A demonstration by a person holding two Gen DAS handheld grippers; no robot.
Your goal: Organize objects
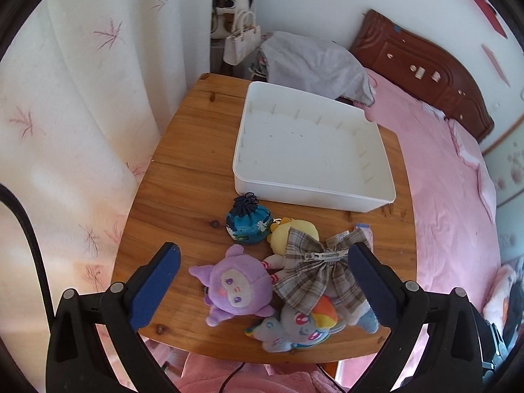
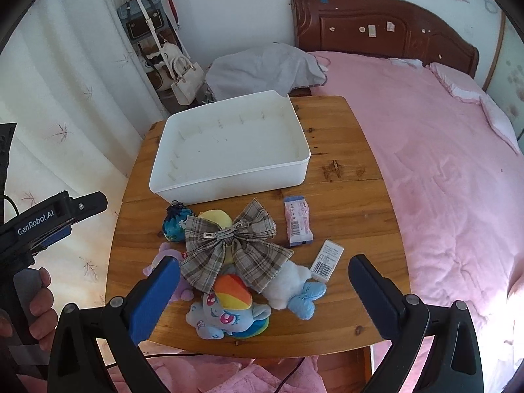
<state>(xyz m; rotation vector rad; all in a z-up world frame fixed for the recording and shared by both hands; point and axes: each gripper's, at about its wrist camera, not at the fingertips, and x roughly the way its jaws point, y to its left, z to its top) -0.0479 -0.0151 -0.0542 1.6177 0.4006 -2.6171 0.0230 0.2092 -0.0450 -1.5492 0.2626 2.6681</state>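
Left gripper [image 1: 263,281]: spread, holding nothing.
Right gripper [image 2: 263,290]: spread, holding nothing.
Tray [image 2: 229,181]: 12 o'clock of plaid bow [image 2: 229,245].

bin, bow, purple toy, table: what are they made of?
Bin: looks like hard white plastic, smooth, matte, with moulded ribs along the inner walls.
Bow: woven plaid fabric with frayed edges; its centre clip looks metallic.
Purple toy: plush, fuzzy pile, with what look like stitched face details.
Table: wood, with visible grain and knots and a glossy, probably varnished finish.
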